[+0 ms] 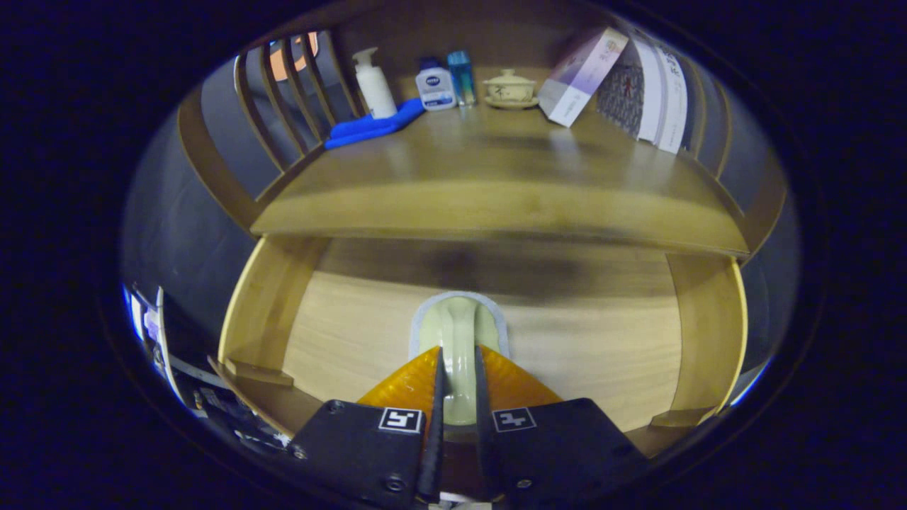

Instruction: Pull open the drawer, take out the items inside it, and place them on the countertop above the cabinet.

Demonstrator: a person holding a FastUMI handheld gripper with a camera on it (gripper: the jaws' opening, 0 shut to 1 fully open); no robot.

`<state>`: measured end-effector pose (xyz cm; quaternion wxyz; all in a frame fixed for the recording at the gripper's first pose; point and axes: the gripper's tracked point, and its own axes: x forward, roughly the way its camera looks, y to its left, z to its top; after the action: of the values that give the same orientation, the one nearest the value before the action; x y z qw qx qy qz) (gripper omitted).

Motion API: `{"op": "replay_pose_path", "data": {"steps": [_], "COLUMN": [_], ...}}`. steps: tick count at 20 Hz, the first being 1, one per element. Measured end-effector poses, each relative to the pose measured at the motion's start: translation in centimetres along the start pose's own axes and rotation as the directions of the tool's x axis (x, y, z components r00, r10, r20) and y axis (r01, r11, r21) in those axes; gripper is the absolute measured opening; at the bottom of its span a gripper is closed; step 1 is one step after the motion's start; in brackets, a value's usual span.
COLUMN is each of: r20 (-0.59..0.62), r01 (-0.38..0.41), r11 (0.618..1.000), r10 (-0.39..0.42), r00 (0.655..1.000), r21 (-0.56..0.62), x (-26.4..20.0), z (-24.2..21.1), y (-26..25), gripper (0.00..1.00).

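Note:
The wooden drawer (269, 304) stands pulled out below the countertop (496, 163). Over its pale floor is a pale green item with an arched handle and a grey-white base (457, 322). My gripper (458, 348) is shut on that handle, one finger pressing each side. The item's near end is hidden between the fingers. I cannot tell whether its base rests on the drawer floor or hangs just above it. Nothing else shows on the visible part of the drawer floor.
Along the back of the countertop stand a white pump bottle (373, 85), a folded blue cloth (372, 127), a white-and-blue bottle (434, 85), a small blue bottle (460, 74), a lidded cup on a saucer (509, 88), a leaning box (581, 74) and books (659, 92). Slatted wooden rails (283, 106) border the left side.

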<state>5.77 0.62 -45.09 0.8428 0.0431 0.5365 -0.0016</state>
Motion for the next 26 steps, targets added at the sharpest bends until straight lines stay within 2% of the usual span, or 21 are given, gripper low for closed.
{"op": "replay_pose_path", "data": {"steps": [7,11,15,26], "r20": [0.165,0.224,0.257,0.199], "r01": [-0.009,0.035,0.012,0.113], "r11": [1.0,0.999,1.0,0.994], "r10": [0.012,-0.032,-0.019,-0.111], "r00": [0.986,0.974,0.966,0.974], "r21": [-0.023,-0.008,0.027,0.003], "x": [-6.8,-7.9,-7.7,-0.7], "z": [5.1,9.5,13.2,19.8], "y": [1.2,0.2,0.6,-0.4], "gripper": [0.23,0.23,0.23,0.23]}}
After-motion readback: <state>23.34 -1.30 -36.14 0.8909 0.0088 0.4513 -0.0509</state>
